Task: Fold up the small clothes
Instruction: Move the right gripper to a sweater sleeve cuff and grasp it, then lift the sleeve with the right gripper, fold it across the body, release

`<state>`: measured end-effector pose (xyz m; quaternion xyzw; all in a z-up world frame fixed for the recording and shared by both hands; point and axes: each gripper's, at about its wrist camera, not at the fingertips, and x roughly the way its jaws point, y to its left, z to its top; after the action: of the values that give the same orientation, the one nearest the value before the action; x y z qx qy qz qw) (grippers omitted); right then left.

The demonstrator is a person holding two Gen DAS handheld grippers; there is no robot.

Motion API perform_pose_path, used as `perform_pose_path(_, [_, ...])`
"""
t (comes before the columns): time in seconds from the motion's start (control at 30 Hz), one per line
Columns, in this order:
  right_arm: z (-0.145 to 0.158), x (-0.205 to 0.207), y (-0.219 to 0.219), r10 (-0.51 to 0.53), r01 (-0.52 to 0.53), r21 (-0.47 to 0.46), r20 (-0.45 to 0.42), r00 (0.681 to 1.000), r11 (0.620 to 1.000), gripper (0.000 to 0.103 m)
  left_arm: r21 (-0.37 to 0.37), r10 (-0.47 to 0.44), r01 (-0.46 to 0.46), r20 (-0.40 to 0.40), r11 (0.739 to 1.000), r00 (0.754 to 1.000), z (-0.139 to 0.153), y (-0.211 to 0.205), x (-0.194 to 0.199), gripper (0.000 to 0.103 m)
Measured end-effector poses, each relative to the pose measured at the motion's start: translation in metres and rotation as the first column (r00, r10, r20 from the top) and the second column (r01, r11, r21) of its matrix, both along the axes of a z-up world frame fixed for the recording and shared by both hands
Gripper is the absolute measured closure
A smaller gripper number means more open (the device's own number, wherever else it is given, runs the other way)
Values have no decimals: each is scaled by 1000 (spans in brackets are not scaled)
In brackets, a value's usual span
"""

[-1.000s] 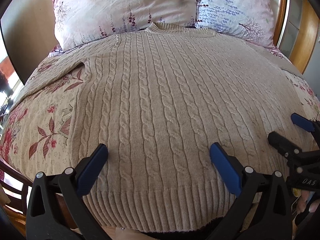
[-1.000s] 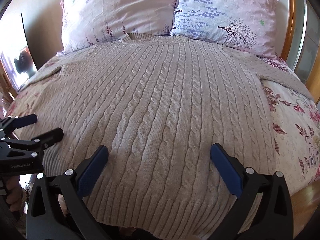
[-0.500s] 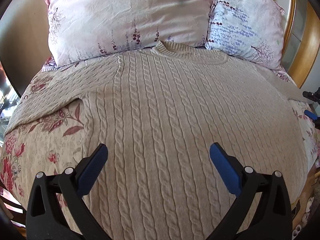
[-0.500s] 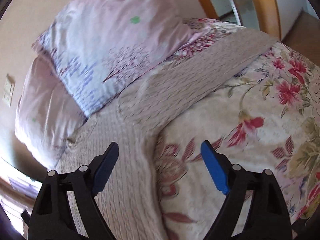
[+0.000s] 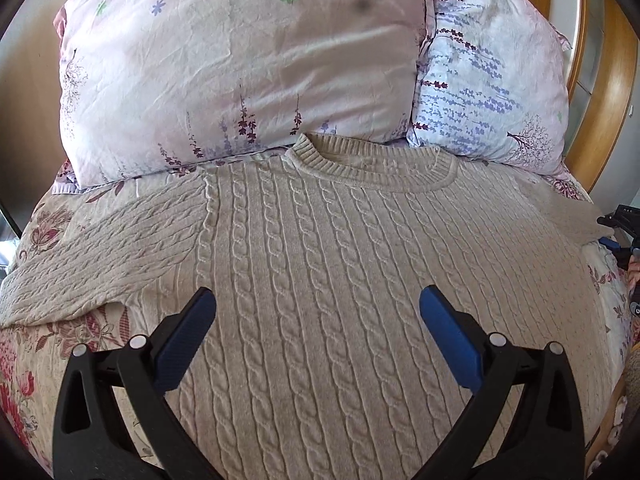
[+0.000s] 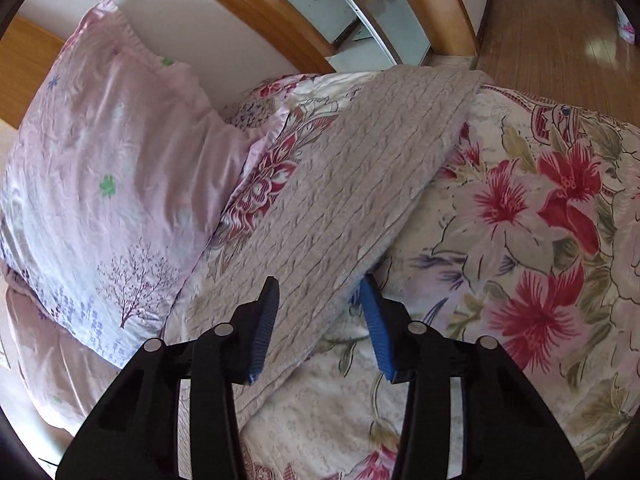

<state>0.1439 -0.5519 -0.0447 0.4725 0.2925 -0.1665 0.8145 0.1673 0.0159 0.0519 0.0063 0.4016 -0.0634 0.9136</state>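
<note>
sweater [image 5: 360, 280] hem cut off below, left sleeve [image 5: 80, 272] end past frame edge

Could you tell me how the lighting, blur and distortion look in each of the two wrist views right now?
Left wrist: sharp, even daylight, sweater bulging from fisheye, a dark smudge over the pink pillow. Right wrist: tilted view, the sleeve and pillow slightly motion-soft, glare on the wooden floor, door frame bent into a curve.

Right gripper [image 6: 318, 312] swung to the sweater's sleeve [image 6: 360, 184] — jaws closing around it.
</note>
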Motion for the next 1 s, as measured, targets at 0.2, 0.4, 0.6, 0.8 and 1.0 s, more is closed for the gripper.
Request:
perform_pose_path(0.2, [-3, 2, -13, -42, 42, -47, -13, 999, 998, 89, -61, -24, 23, -11, 998, 1000, -6, 1, 16, 2])
perform_pose_path(0.4, [22, 4, 5, 8, 1, -171, 52, 999, 985, 93, -153, -53, 57, 35, 986, 998, -6, 9, 19, 2])
perform_pose_path(0.6, [74, 9, 64, 194, -137, -295, 175, 965, 946, 93, -209, -55, 66, 57, 976, 997, -6, 16, 20, 2])
perform_pose_path(0.8, [104, 26, 171, 483, -386, -360, 236, 843, 850, 93, -242, -41, 54, 59, 969, 997, -6, 24, 18, 2])
perform_pose_path(1.0, [68, 52, 289, 725, -655, -362, 93, 682, 663, 94, -262, -38, 51, 54, 964, 998, -7, 31, 13, 2])
